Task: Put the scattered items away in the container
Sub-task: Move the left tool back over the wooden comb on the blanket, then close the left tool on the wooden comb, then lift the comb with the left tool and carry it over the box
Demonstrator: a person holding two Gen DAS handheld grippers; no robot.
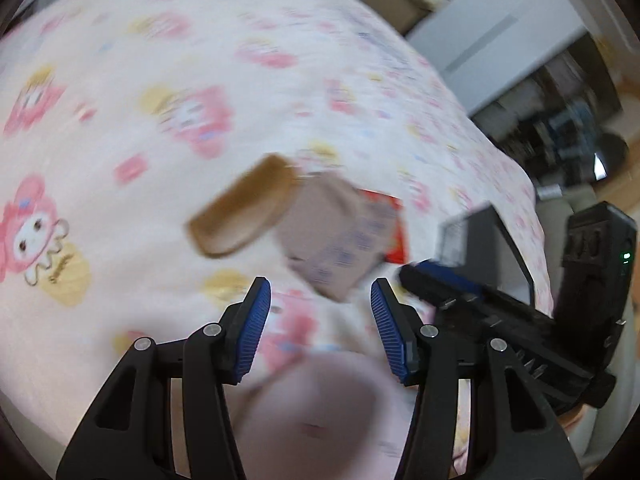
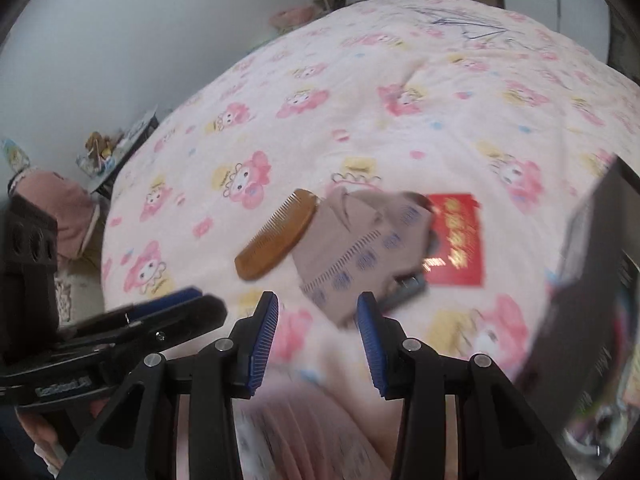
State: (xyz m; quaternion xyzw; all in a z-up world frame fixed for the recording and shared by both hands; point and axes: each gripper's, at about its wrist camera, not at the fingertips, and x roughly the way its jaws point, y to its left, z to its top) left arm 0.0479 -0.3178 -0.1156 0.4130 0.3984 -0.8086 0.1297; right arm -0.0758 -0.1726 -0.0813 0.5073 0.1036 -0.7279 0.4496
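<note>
- The left gripper (image 1: 320, 294) hangs over the bed (image 1: 120, 80), jaws open with nothing between them.
- The right gripper (image 2: 318, 308) hangs beside it, jaws likewise open and empty.
- On the pink cartoon-print bedcover lie a brown comb (image 2: 276, 236), a folded beige cloth (image 2: 360, 248) and a red envelope (image 2: 456, 240).
- The comb touches the cloth's left edge; the cloth overlaps the envelope's left side.
- A small dark object (image 2: 404, 288) pokes out under the cloth; blur hides what it is.
- A dark container (image 2: 592, 280) stands at the right, near the envelope.
</note>
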